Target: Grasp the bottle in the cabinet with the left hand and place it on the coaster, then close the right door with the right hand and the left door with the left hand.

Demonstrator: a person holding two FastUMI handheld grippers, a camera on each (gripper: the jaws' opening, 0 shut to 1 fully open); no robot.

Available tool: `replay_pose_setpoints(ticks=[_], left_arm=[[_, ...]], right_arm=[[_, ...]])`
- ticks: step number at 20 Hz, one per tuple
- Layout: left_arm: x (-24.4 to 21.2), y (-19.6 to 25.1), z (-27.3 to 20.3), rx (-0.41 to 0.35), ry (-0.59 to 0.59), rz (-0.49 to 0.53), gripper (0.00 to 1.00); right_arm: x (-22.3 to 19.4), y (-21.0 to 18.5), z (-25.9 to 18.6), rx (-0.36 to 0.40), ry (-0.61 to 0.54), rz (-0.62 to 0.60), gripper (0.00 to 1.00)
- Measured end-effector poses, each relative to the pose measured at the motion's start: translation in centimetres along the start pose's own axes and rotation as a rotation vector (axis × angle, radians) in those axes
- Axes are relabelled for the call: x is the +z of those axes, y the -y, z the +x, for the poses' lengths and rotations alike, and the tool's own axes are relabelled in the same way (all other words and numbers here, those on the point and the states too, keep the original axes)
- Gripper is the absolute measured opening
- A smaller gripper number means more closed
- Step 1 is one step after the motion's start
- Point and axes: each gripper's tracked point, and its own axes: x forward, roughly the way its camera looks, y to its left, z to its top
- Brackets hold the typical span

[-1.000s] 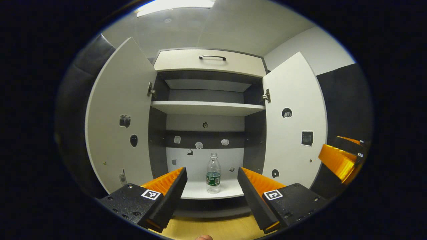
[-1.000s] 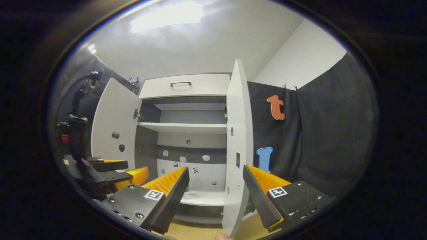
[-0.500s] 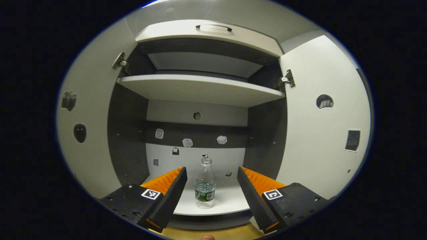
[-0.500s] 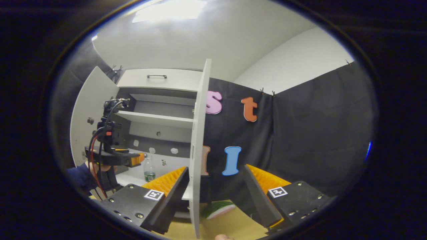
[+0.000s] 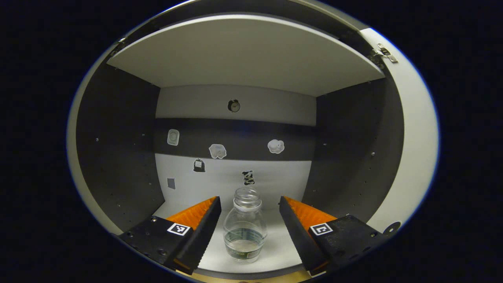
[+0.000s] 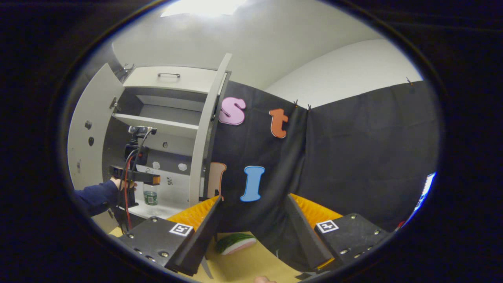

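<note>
The bottle (image 5: 245,230) stands upright on the cabinet's bottom shelf (image 5: 275,243), dead ahead between the spread fingers of my left gripper (image 5: 248,228), and neither finger seems to touch it. My right gripper (image 6: 251,232) hangs open well off to the side, outside the right door (image 6: 206,129), so the left is nearer.

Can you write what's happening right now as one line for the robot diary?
step: reaching for bottle | left gripper: open, straddling it | right gripper: open, idle | doors: open
</note>
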Motion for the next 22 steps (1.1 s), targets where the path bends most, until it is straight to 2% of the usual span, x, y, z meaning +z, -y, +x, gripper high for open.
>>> replay_pose_setpoints(ticks=[1,4,6,11,12,13,15,16,19,20,21,22], left_arm=[[-0.3,-0.2,0.7,0.005,-0.007,-0.002,0.93],[-0.6,-0.7,1.7,0.005,-0.008,0.015,0.70],[-0.6,-1.1,1.5,0.005,-0.023,0.028,0.65],[0.6,-1.1,-1.3,-0.042,-0.002,0.002,0.64],[1.2,-1.0,-2.5,-0.056,0.011,0.004,0.64],[1.9,-1.0,-3.7,-0.068,0.024,0.006,0.64],[3.0,-1.0,-6.6,-0.092,0.050,0.005,0.64],[3.4,-1.1,-8.0,-0.102,0.062,0.001,0.64],[3.9,-1.7,-12.4,-0.123,0.082,-0.008,0.64],[3.8,-1.7,-13.9,-0.136,0.087,-0.010,0.64],[3.6,-1.6,-15.4,-0.157,0.094,-0.013,0.62],[3.0,-1.5,-16.3,-0.173,0.088,-0.015,0.64]], right_arm=[[-0.2,0.0,0.3,0.000,-0.005,0.004,0.98],[-0.5,0.1,0.8,0.002,-0.013,0.007,0.98],[-0.5,0.1,0.8,0.007,-0.008,0.003,0.98],[0.0,-0.2,0.9,0.024,0.011,0.010,0.98],[0.0,-0.1,0.9,0.029,0.014,0.012,0.98],[0.1,-0.2,0.9,0.033,0.018,0.017,0.94],[0.4,-0.3,0.9,0.045,0.024,0.033,0.94],[0.5,-0.3,0.8,0.052,0.028,0.041,0.98],[0.9,-0.4,0.6,0.071,0.044,0.055,0.98],[1.1,-0.3,0.5,0.076,0.048,0.057,0.94],[1.2,-0.3,0.3,0.080,0.052,0.057,0.98],[1.1,-0.2,0.3,0.083,0.056,0.056,0.94]])
